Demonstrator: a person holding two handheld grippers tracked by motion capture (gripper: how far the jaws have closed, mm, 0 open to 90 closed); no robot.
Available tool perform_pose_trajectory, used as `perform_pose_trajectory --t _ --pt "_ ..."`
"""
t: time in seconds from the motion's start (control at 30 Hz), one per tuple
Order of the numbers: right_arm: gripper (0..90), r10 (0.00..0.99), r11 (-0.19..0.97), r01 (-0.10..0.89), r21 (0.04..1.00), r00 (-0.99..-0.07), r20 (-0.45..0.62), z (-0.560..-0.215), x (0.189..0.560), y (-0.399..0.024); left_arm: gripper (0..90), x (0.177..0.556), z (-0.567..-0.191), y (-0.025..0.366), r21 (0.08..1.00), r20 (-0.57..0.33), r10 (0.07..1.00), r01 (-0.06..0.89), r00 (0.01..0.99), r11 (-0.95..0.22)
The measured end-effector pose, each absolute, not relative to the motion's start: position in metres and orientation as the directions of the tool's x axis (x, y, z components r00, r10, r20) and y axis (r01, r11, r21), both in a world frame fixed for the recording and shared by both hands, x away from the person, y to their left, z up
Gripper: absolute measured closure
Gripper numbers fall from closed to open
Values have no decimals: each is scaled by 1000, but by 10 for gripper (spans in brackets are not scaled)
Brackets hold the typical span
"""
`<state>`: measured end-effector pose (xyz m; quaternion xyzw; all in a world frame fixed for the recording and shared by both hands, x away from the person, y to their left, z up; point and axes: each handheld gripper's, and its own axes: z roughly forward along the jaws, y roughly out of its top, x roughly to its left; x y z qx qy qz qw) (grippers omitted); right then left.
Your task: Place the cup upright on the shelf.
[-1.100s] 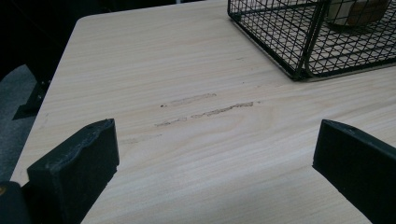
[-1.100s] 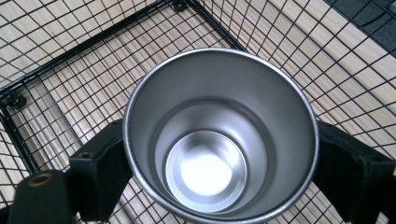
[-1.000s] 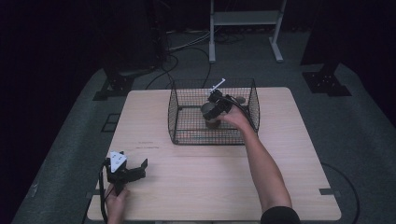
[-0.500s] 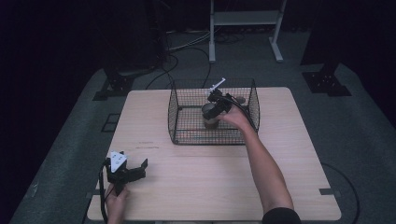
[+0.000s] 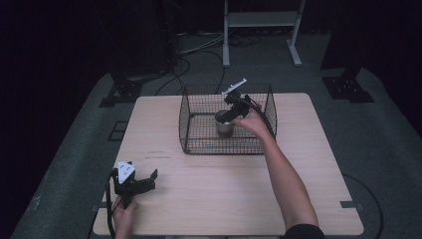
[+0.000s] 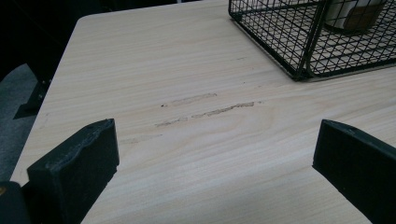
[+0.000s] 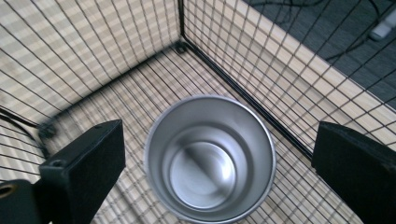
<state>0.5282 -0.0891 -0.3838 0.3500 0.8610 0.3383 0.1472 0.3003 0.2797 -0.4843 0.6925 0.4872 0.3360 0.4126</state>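
A shiny round metal cup (image 7: 209, 157) with a brown band around its lower part stands upright on the floor of a black wire-mesh basket (image 5: 199, 107), which sits on the far middle of the pale wood-grain counter (image 5: 229, 199). In the high view the cup (image 5: 225, 124) stands toward the basket's middle, apart from its walls. The right tool (image 7: 217, 158) hangs above the cup inside the basket and points down at it; its jaws have just been opening and now stand wide to either side of the cup's rim, with clear gaps on both sides, so the cup is released and nothing presses on it. In the high view the right tool (image 5: 232, 113) sits just over the cup, with the person's forearm reaching in over the basket's near wall.

The left tool (image 5: 133, 183) rests at the counter's near left corner, well apart from the basket. Its jaws are spread wide with bare counter between them, and it grasps nothing.
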Motion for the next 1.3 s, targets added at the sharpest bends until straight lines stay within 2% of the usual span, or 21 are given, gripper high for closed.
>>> perform_pose_trajectory --t 0.33,0.83,1.3 --pt "17 675 460 492 739 -735 69 -361 511 -97 0 300 -484 279 896 63 953 404 297 -186" --pt "17 653 451 474 757 -753 83 -353 469 -127 0 299 -485 278 899 78 950 392 301 -198" --pt "18 655 425 486 764 -747 111 -356 445 -160 0 299 -485 278 896 84 951 395 299 -203"
